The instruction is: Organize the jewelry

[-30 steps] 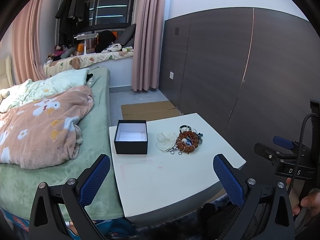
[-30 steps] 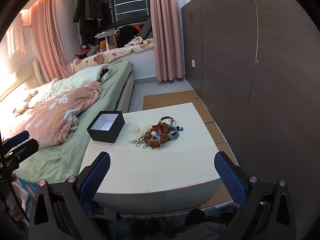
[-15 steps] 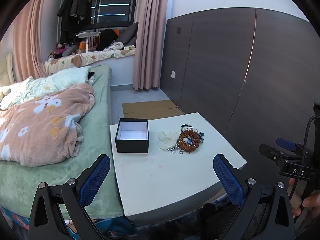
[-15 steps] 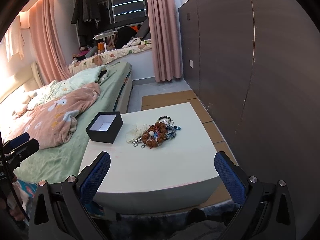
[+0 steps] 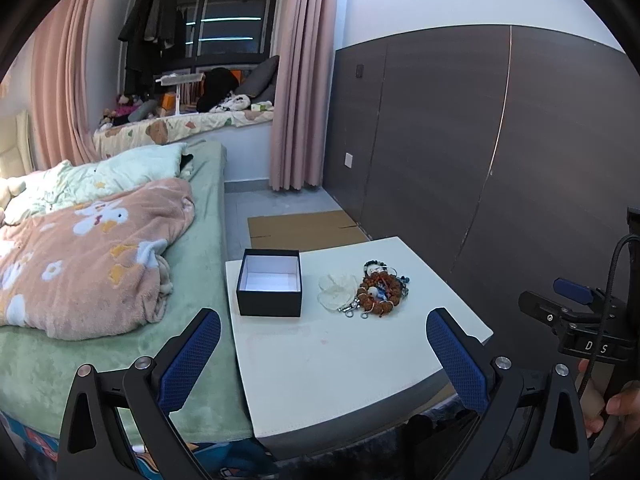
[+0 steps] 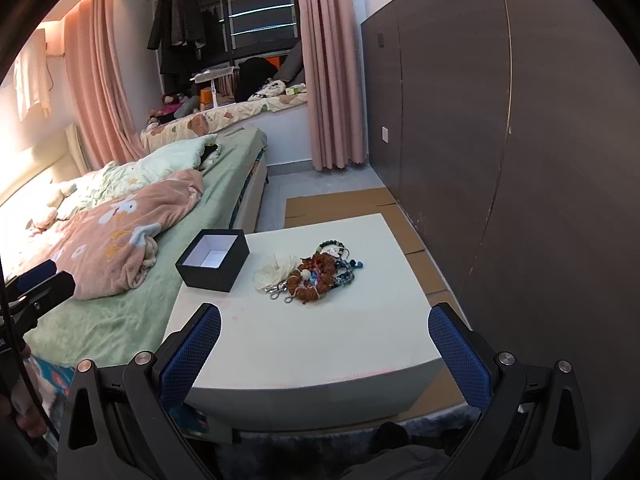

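Both grippers — left gripper [image 5: 323, 350], right gripper [image 6: 325, 346] — had edged nearer the counter [image 5: 340, 356], jaws apart and empty; jewelry pile [image 5: 376, 290] lay untouched beside the empty black box [image 5: 270, 282] — sorting unstarted.

Jewelry pile [image 6: 316, 274] beside open box [image 6: 213, 259]

A pink floral blanket [image 5: 92, 256] is spread on the green bed [image 5: 200, 280] at nine o'clock; flattened cardboard [image 5: 304, 230] is laid at twelve.

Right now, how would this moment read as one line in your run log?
stage: approach | left claw: open, empty | right claw: open, empty | jewelry pile: on white table | black box: open, empty
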